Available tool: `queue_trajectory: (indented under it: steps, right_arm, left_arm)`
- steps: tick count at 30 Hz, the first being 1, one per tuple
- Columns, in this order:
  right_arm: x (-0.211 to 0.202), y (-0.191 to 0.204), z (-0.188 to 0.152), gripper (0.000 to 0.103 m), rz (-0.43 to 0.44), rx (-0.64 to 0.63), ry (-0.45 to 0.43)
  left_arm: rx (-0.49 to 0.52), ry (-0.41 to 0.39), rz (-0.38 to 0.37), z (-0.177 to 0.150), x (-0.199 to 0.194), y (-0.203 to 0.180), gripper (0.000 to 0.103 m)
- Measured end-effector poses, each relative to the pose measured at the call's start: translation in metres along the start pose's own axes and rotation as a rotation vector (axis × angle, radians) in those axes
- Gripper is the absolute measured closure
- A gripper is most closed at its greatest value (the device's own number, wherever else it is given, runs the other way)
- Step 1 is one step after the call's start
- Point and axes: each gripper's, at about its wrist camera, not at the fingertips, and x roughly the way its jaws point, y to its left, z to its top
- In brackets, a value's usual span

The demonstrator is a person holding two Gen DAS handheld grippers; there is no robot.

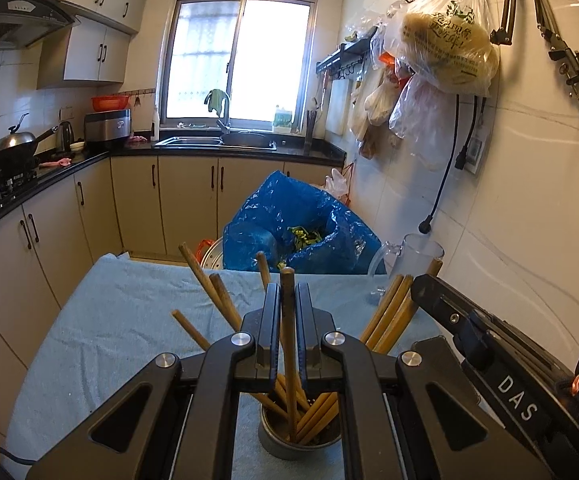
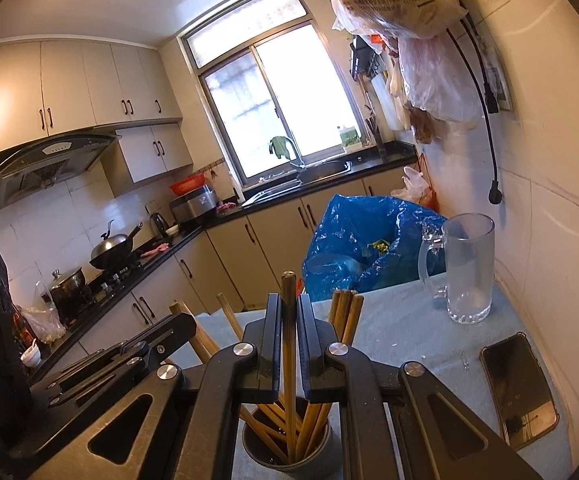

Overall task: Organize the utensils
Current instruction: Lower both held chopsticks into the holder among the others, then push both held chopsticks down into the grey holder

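A grey metal cup (image 1: 289,446) stands on the blue-grey cloth and holds several wooden chopsticks that fan outward. My left gripper (image 1: 288,292) is shut on one upright chopstick (image 1: 288,320) whose lower end is in the cup. My right gripper (image 2: 289,304) is shut on an upright dark-tipped chopstick (image 2: 289,320) that also reaches down into the cup (image 2: 321,452). The right gripper's body shows at the right of the left wrist view (image 1: 489,344). An empty clear glass mug (image 2: 467,268) stands at the table's far right; it also shows in the left wrist view (image 1: 413,256).
A black phone (image 2: 519,388) lies on the cloth (image 2: 401,328) at the right. A blue plastic bag (image 1: 289,224) with scraps sits behind the table. The tiled wall runs close along the right, with hanging bags (image 1: 445,40). Counters, sink and stove are beyond.
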Motion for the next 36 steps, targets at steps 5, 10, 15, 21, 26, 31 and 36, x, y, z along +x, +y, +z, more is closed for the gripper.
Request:
queue_trajectory:
  steps: [5,10,15,21,26,31,36]
  right_arm:
    - [0.002,-0.002,-0.004,0.095,0.0,-0.002,0.013]
    - [0.002,-0.001,-0.005,0.095,0.0,-0.009,0.016]
    - [0.003,-0.001,-0.006,0.095,-0.002,-0.013,0.024]
    - [0.009,-0.004,-0.008,0.095,-0.008,-0.015,0.039]
    - [0.01,-0.005,-0.009,0.095,-0.008,-0.016,0.042]
    - [0.012,-0.004,-0.01,0.095,-0.012,-0.023,0.043]
    - [0.013,-0.004,-0.01,0.095,-0.014,-0.024,0.044]
  left_arm:
    - [-0.002,0.01,0.009,-0.004,0.003,0.004,0.096]
    - [0.001,0.008,0.011,-0.005,0.002,0.004,0.096]
    - [0.003,0.007,0.013,-0.005,0.002,0.005,0.096]
    - [0.001,0.007,0.015,-0.005,0.002,0.007,0.096]
    - [0.001,0.007,0.015,-0.005,0.002,0.007,0.096]
    - [0.002,0.007,0.016,-0.005,0.001,0.007,0.096]
    - [-0.004,0.008,0.018,-0.005,0.001,0.01,0.096]
